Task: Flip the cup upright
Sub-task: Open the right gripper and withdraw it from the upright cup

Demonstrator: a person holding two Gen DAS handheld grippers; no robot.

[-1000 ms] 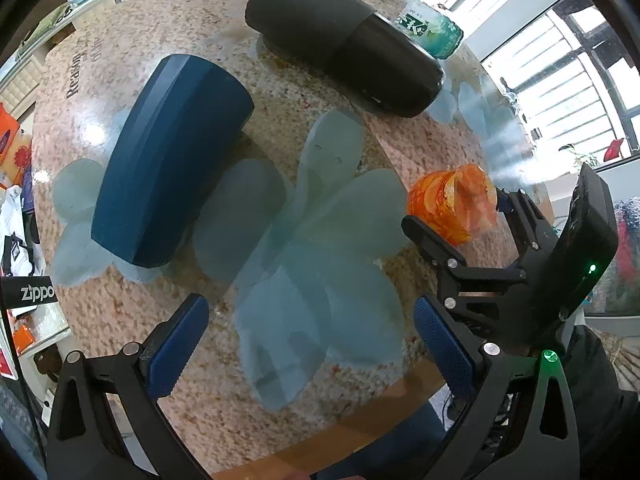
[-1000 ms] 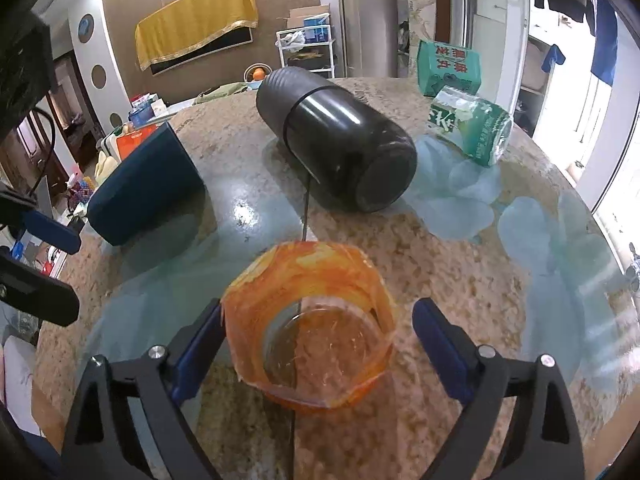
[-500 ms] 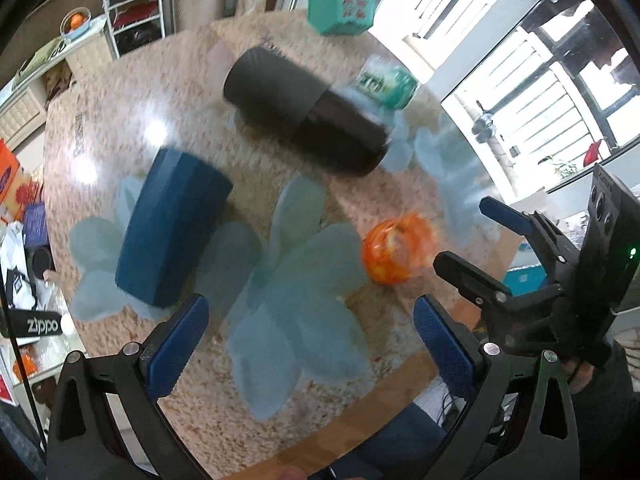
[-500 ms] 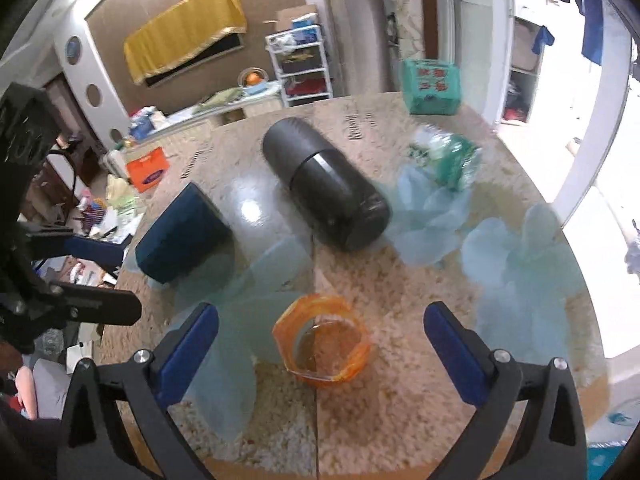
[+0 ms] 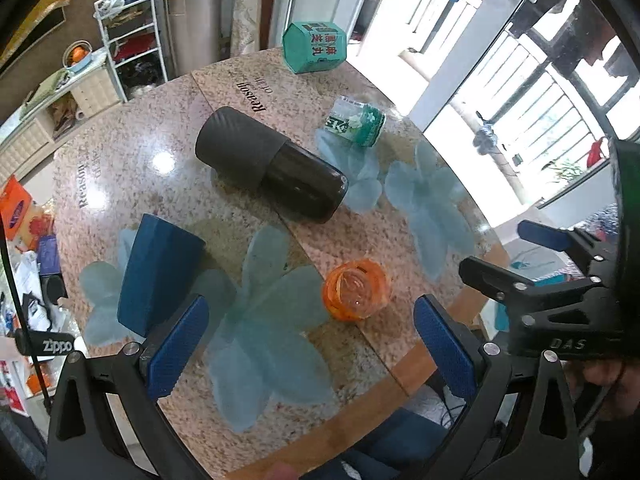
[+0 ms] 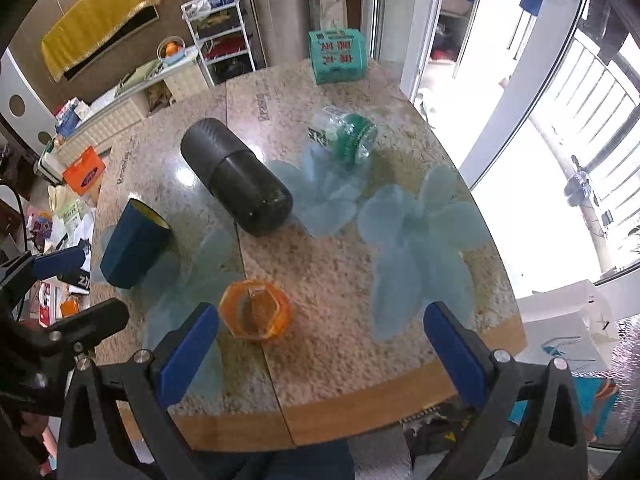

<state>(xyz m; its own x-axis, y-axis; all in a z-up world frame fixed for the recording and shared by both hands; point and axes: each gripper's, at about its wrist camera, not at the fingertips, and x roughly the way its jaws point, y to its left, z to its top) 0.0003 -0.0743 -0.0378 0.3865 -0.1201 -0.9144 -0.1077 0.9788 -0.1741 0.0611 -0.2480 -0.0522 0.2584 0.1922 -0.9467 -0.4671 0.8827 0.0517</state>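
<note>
Orange cup (image 6: 256,312) stands upright, mouth up, on the near part of the round granite tabletop (image 6: 340,272), nothing touching it. Right gripper (image 6: 320,344) and left gripper (image 5: 308,344) both hover above the near edge, jaws spread wide and holding nothing. Farther out: dark blue cup (image 6: 134,246) on its side at left, black cylinder (image 6: 236,184) lying mid-tabletop, green can (image 6: 346,136) and teal box (image 6: 338,56) far right.
</note>
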